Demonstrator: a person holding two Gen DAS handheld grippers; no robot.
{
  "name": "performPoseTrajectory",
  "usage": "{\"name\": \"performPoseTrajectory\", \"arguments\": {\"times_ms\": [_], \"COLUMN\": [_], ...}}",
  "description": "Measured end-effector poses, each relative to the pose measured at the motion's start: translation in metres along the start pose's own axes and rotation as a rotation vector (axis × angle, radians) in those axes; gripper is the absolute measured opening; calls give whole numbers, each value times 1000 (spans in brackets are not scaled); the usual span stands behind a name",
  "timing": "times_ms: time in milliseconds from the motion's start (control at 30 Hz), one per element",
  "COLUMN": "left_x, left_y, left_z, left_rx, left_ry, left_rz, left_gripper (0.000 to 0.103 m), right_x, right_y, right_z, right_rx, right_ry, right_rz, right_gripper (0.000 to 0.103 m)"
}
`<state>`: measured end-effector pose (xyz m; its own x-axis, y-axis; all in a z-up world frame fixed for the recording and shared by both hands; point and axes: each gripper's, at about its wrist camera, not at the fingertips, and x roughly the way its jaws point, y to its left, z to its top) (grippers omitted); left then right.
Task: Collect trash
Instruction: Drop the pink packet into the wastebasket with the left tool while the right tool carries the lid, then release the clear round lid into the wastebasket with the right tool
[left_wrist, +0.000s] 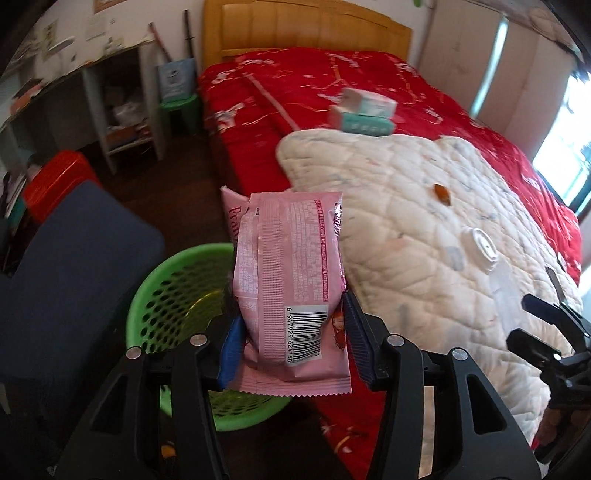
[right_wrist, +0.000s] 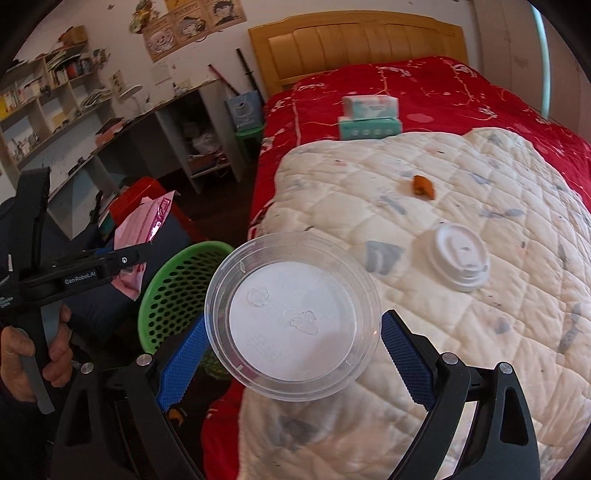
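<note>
Left of your left gripper (left_wrist: 291, 339) sits a perforated green plastic basket (left_wrist: 177, 295); its pads clamp a crinkly pink wrapper (left_wrist: 291, 280). Your right gripper (right_wrist: 293, 354) squeezes a round clear plastic lid (right_wrist: 293, 314). Beyond it on the quilted blanket (right_wrist: 461, 332): white cup lid (right_wrist: 458, 258), orange scrap (right_wrist: 423, 186).

Your right gripper (right_wrist: 291, 332) clamps a clear round plastic lid (right_wrist: 292, 315) above the bed edge. Green perforated plastic basket (right_wrist: 173, 291) lower left; white cup lid (right_wrist: 458, 258) on quilt.

Basket (left_wrist: 177, 306) stands on the floor left of the bed (left_wrist: 369, 85).
</note>
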<state>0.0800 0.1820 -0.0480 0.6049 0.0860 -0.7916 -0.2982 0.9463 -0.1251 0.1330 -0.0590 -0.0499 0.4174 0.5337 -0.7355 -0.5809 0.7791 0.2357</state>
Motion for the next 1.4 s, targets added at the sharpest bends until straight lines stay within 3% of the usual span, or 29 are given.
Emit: {"name": "performPoseTrajectory", "arguments": {"times_ms": [233, 300, 600, 1400], "left_x": [4, 4, -2, -43], "left_y": [25, 30, 53, 119], "left_z": [-11, -12, -18, -5], "left_rx": [-55, -69, -133, -281], "left_ry": [11, 11, 2, -97], "left_rz": [26, 29, 43, 194], "left_gripper": [65, 74, 78, 84], "right_x": [5, 6, 15, 83], "right_y": [19, 23, 42, 128], "right_z": [1, 1, 4, 20], "right_rx": [-22, -28, -53, -156], "right_ry": [11, 13, 26, 81], "right_rz": [15, 21, 47, 143], "right_gripper": [89, 89, 89, 89]}}
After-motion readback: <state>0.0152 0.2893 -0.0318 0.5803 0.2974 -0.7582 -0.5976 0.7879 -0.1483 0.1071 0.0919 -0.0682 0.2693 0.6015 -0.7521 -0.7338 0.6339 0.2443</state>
